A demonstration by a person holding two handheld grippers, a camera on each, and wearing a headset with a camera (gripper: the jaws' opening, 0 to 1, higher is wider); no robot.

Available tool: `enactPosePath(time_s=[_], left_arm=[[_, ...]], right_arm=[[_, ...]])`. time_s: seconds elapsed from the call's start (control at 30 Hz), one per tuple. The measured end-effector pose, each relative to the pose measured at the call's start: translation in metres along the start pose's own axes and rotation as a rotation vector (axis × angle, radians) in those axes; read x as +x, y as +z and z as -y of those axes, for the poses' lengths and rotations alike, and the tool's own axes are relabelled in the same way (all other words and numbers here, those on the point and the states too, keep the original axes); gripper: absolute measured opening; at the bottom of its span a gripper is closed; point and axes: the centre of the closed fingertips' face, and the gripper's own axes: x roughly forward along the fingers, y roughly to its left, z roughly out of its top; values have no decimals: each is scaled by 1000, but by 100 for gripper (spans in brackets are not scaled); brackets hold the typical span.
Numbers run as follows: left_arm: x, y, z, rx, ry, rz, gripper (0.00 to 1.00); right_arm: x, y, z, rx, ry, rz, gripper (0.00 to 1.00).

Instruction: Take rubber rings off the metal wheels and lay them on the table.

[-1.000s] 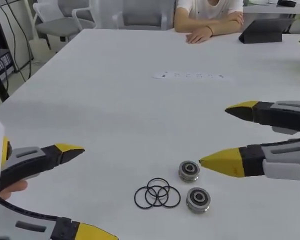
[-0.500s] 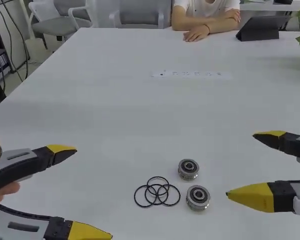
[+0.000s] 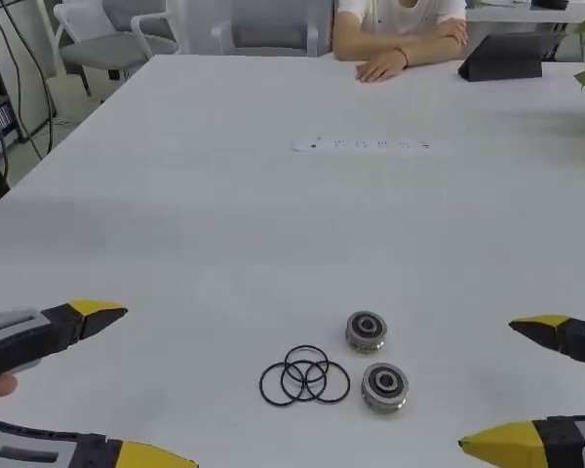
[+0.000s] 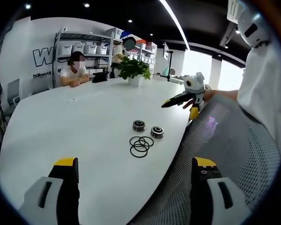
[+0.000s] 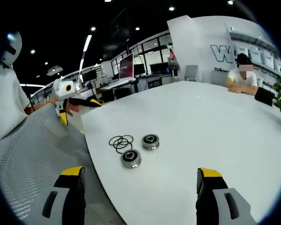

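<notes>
the left gripper and right gripper were open and empty. the rubber rings lay on the table at 9 o'clock from the metal wheels. a careless bump might have scattered them.

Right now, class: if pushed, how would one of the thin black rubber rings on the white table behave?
The thin black rubber rings look wire-thin, so one probably flexes and weighs little. They overlap, so a push may drag neighbours. Lying flat on the white table, it likely slides, not rolls.
</notes>
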Motion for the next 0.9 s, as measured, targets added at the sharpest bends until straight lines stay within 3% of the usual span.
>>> enactPosePath(time_s=[0.4, 0.9], left_arm=[[3, -7, -4, -32, 4, -9, 99], [6, -10, -1, -56, 9, -10, 99]], right_arm=[[0, -22, -2, 36, -10, -46, 99], [-1, -25, -2, 66, -22, -49, 97]])
